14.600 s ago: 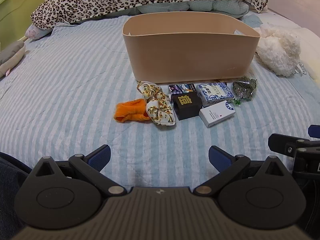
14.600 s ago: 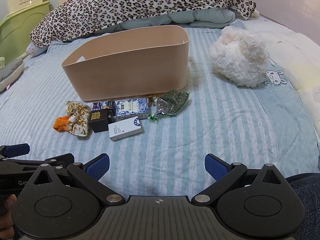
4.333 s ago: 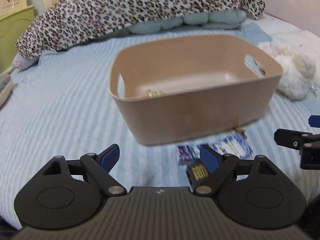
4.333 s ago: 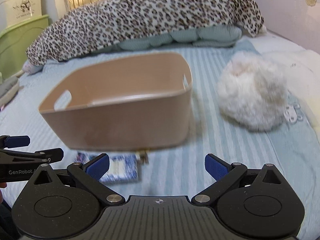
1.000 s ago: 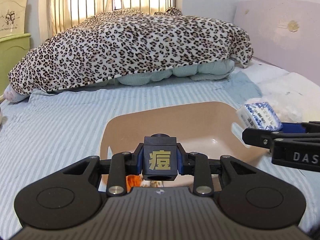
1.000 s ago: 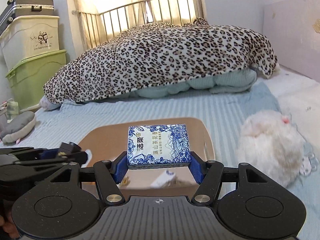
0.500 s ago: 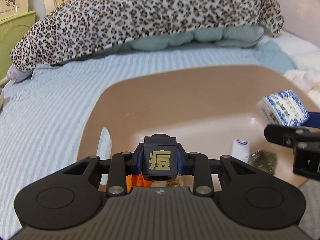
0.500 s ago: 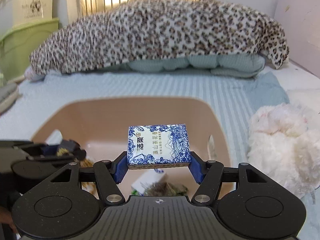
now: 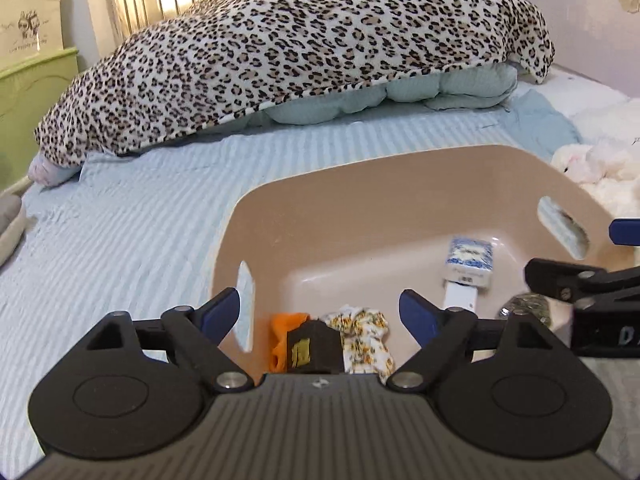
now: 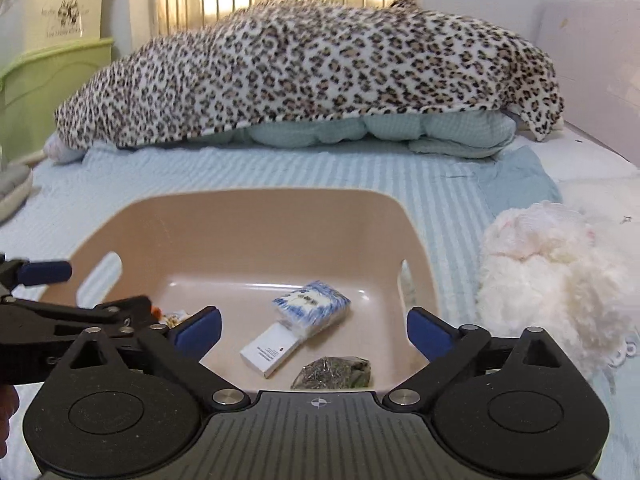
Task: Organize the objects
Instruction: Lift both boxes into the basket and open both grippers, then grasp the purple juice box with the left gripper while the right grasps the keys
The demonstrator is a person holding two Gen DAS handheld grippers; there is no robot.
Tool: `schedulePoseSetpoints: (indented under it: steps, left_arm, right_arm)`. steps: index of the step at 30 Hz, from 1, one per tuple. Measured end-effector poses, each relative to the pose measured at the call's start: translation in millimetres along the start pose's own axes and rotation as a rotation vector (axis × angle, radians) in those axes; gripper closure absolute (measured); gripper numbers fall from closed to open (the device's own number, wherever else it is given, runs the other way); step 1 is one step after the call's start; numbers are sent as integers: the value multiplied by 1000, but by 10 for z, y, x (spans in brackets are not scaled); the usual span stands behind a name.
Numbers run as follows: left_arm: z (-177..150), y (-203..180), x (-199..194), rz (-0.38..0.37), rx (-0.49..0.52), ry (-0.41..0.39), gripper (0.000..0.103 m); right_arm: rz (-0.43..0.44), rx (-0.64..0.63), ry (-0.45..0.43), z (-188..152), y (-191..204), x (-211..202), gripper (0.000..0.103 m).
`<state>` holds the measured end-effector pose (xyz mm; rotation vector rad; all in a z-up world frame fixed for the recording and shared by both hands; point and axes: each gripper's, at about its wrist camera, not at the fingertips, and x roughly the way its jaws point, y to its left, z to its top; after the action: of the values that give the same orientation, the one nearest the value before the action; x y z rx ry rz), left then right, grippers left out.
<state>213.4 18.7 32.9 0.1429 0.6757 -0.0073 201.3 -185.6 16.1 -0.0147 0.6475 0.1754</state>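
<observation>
A tan plastic bin [image 9: 360,184] [image 10: 256,216] sits on the striped bed. My left gripper [image 9: 320,312] is open above its near left end. Below it lie the black box with gold print [image 9: 314,350], an orange cloth [image 9: 282,332] and a floral scrunchie [image 9: 362,338]. My right gripper [image 10: 314,328] is open above the bin's near right part. The blue-and-white tissue pack [image 10: 312,306] [image 9: 470,260] lies on the bin floor, on the end of a white box [image 10: 270,350] [image 9: 460,300]. A dark leaf packet [image 10: 334,372] [image 9: 524,308] lies beside them.
A leopard-print blanket [image 9: 304,44] [image 10: 320,68] covers pillows at the head of the bed. A white plush toy [image 10: 560,280] [image 9: 600,172] lies right of the bin. Green storage boxes [image 10: 52,92] stand at the left. The blue striped sheet [image 9: 120,232] surrounds the bin.
Both grippers have opened. The black box has dropped from my left gripper and the tissue pack from my right gripper; both now lie inside the bin.
</observation>
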Motion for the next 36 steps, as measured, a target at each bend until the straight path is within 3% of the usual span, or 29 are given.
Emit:
schedulePoseSetpoints:
  steps: [11,19,28,36]
  left_arm:
    - [-210,109,-454,27,-10,-30,9]
    - [-459,86,-604,-16,6,24,8]
    - [-825,3,-304,-74,26,187,8]
    - [-1008,-33,23,-116,32,264,8]
  right_arm:
    - [-2,17,46,-280,-161,-412,0]
    - [2,11,110,-498,-148,-446,0]
    - [11,-16,217,-713,-83,-237,0]
    - [14,-35,297,-858,-69,19,1]
